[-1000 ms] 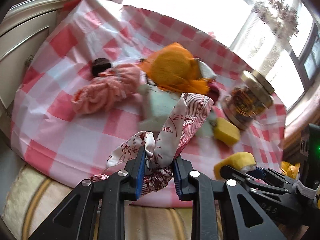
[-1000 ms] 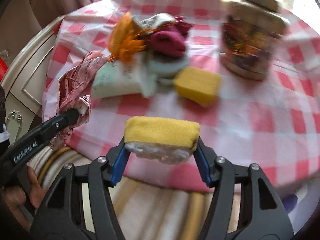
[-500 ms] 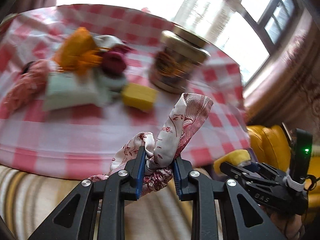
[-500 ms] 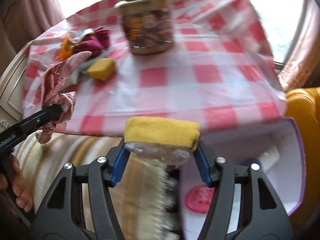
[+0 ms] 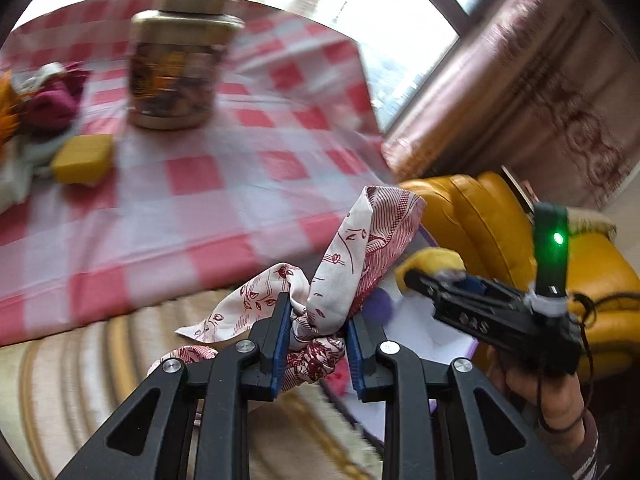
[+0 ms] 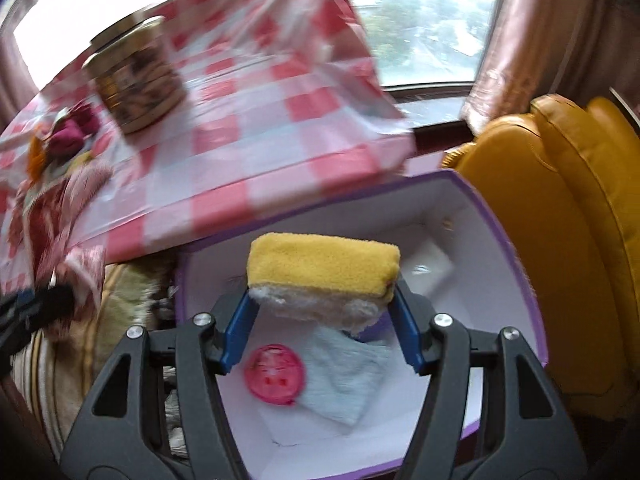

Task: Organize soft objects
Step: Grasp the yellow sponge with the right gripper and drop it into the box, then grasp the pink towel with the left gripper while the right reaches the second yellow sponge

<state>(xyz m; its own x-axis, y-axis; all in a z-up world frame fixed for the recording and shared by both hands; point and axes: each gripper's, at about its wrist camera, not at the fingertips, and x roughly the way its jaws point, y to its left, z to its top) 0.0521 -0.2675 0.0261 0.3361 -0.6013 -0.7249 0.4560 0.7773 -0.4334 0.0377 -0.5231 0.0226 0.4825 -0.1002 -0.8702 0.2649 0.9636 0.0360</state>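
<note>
My left gripper is shut on a red-and-white patterned scarf and holds it off the table's front edge. My right gripper is shut on a yellow sponge and holds it above an open white box with a purple rim. The box holds a pink round item and a pale blue cloth. The right gripper with the sponge also shows in the left wrist view. The scarf also shows, blurred, in the right wrist view.
The table has a red-and-white checked cloth. On it stand a jar, a second yellow sponge and a pile of soft items at the left. A yellow leather chair stands right of the box.
Both grippers have swung right, away from the table, still holding the scarf and the sponge. The white box has come fully under the right gripper.
</note>
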